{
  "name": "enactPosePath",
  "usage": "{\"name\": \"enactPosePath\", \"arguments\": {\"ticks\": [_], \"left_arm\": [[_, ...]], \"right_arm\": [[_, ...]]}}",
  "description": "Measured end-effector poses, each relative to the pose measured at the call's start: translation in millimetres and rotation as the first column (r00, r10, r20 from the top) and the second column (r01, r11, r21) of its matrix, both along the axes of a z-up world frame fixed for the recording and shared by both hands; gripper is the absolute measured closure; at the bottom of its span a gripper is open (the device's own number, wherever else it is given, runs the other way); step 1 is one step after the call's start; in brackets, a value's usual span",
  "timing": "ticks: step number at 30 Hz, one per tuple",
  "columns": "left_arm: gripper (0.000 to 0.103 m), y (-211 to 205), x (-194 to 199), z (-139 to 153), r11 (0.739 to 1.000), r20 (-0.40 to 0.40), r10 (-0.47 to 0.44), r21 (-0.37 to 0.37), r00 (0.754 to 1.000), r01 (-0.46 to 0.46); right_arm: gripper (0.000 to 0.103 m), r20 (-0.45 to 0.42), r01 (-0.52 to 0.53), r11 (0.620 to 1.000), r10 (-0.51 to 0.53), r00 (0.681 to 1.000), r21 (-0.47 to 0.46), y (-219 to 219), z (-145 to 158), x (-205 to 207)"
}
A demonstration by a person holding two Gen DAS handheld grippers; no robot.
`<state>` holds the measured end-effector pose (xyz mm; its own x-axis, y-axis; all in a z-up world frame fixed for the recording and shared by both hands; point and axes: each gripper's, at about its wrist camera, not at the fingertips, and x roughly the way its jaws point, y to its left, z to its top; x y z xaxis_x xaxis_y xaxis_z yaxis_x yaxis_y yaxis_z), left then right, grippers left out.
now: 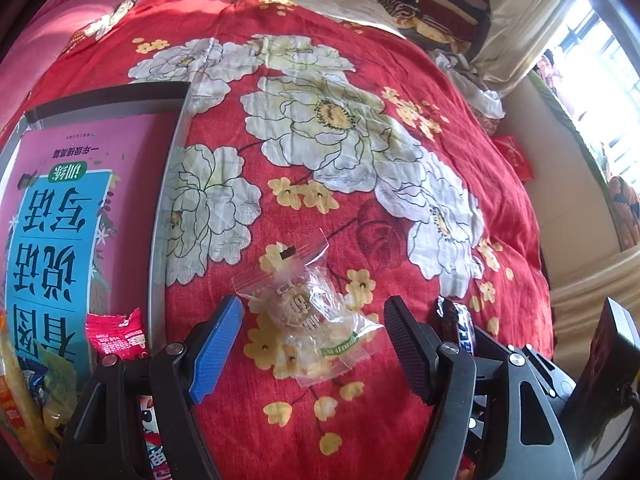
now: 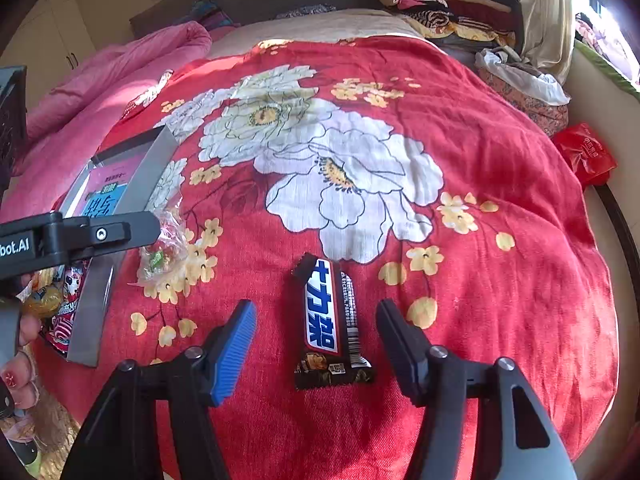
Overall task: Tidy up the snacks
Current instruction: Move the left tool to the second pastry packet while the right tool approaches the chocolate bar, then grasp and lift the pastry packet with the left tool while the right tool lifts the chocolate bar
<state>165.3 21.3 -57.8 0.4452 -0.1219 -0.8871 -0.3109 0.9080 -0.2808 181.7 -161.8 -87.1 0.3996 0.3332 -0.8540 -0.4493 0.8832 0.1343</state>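
A clear-wrapped pastry snack (image 1: 308, 316) lies on the red flowered bedspread, between the open fingers of my left gripper (image 1: 314, 340); it also shows in the right wrist view (image 2: 164, 256). A dark chocolate bar with a blue and white label (image 2: 330, 324) lies between the open fingers of my right gripper (image 2: 316, 340); its end shows in the left wrist view (image 1: 460, 324). A grey tray (image 1: 168, 208) at the left holds a pink book (image 1: 80, 208) and several snack packets (image 1: 120, 334). The tray also shows in the right wrist view (image 2: 94, 304).
A red flowered bedspread (image 2: 500, 184) covers the bed. A pink quilt (image 2: 120, 76) lies at the far left. Folded clothes (image 2: 440, 4) are piled at the head. A red bag (image 2: 586, 152) lies at the right edge, by the wall and window.
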Motion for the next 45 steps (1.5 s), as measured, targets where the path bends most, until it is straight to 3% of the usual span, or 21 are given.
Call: {"name": "enactPosePath", "arguments": {"ticks": [2,4,5,6,8,9,14,21,28,34,39,45], "left_arm": [[0.028,3.3,5.4,-8.4,0.999,-0.020,0.042,-0.011,0.999,-0.042],[0.028,6.2,6.4,-16.8,0.995,-0.022,0.073,-0.070,0.997,-0.074],[0.035,5.4,6.1,-18.6,0.995,-0.026,0.082,-0.053,0.996,-0.083],[0.048,3.1,6.9,-20.9,0.996,-0.037,0.079,-0.036,0.996,-0.080],[0.062,-1.1,8.4,-24.3,0.998,-0.040,0.057,-0.033,0.998,-0.058],[0.064,-2.5,8.0,-23.3,0.999,-0.032,0.046,-0.027,0.998,-0.047],[0.065,1.3,-3.6,1.2,0.997,0.049,0.018,-0.072,0.999,-0.015],[0.065,28.6,-51.7,73.3,0.998,0.207,0.017,-0.062,0.978,-0.005],[0.065,96.1,-117.3,119.7,0.993,0.306,0.102,0.025,0.947,-0.115],[0.065,156.6,-168.0,104.1,0.967,0.258,0.206,0.096,0.944,-0.237],[0.065,186.3,-200.6,74.6,0.949,0.201,0.280,0.089,0.939,-0.302],[0.065,197.0,-212.2,50.8,0.944,0.162,0.287,0.121,0.944,-0.307]], "right_arm": [[0.061,-0.024,-0.013,1.000,0.013,1.000,-0.028,4.9,-8.6,1.7],[0.068,-0.037,-0.011,1.000,0.011,0.999,-0.011,4.2,-11.5,3.3],[0.074,-0.044,-0.006,1.000,0.007,0.999,0.015,2.2,-10.4,4.5],[0.074,-0.060,-0.003,0.999,0.006,0.998,0.049,-0.4,-9.9,5.1],[0.074,-0.083,-0.002,0.994,0.011,0.996,0.111,-4.2,-8.8,5.1],[0.074,-0.089,-0.003,0.991,0.015,0.996,0.132,-4.3,-7.3,4.7],[0.074,-0.060,-0.023,0.969,0.039,0.997,0.245,-3.9,10.6,-0.9],[0.074,0.075,-0.125,0.929,0.106,0.992,0.347,13.1,51.3,-29.4],[0.074,0.207,-0.263,0.858,0.188,0.960,0.441,41.6,90.8,-68.7],[0.074,0.241,-0.392,0.789,0.312,0.919,0.472,82.6,105.9,-104.4],[0.074,0.250,-0.501,0.740,0.434,0.865,0.448,124.2,105.7,-138.8],[0.074,0.233,-0.567,0.732,0.517,0.824,0.379,157.7,93.1,-164.8]]}}
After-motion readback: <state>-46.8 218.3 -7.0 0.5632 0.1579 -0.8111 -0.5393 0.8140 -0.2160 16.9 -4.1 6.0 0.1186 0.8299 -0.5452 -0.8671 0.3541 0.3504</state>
